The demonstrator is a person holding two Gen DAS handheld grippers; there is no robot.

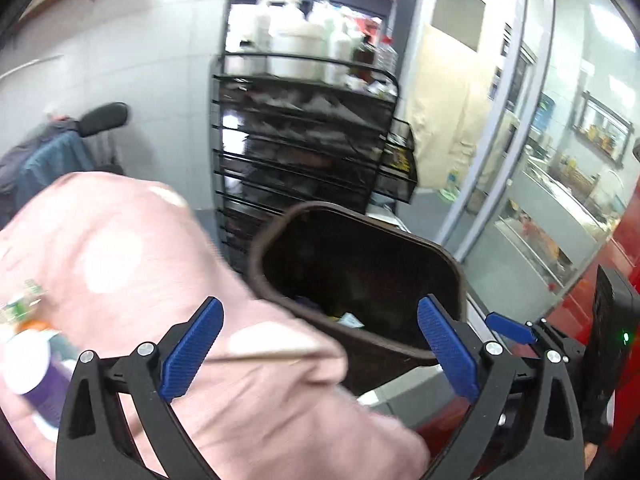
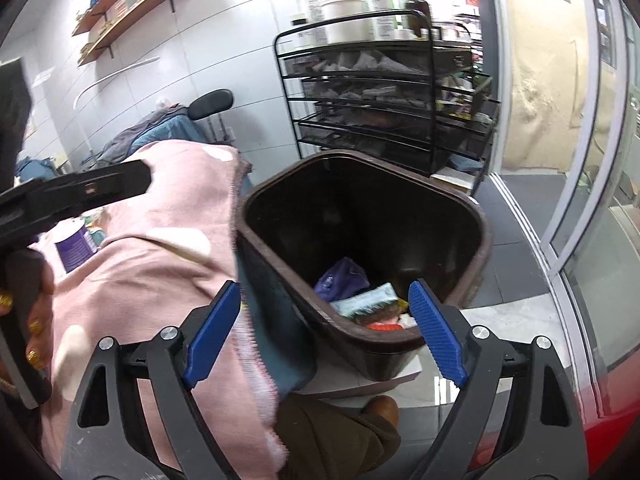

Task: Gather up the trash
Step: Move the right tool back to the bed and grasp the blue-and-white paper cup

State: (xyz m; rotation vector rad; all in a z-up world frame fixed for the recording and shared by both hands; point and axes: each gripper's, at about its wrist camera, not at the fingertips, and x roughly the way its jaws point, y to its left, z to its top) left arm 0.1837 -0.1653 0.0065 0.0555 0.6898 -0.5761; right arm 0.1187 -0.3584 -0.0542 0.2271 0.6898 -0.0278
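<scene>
Blue-padded left gripper (image 1: pixel 320 344) wide open, empty

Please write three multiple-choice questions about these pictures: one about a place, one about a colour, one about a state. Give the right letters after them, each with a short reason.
1. Where is the brown bin relative to the pink blanket?
A. on top of it
B. to its right
C. to its left

2. What colour are the gripper fingers?
A. blue
B. red
C. yellow

3. What is the state of the right gripper?
A. shut on a bottle
B. shut, empty
C. open, empty

Answers:
1 B: in both views the bin stands right of the blanket.
2 A: both pairs are blue.
3 C: its jaws stand wide apart with nothing between the pads.
</scene>
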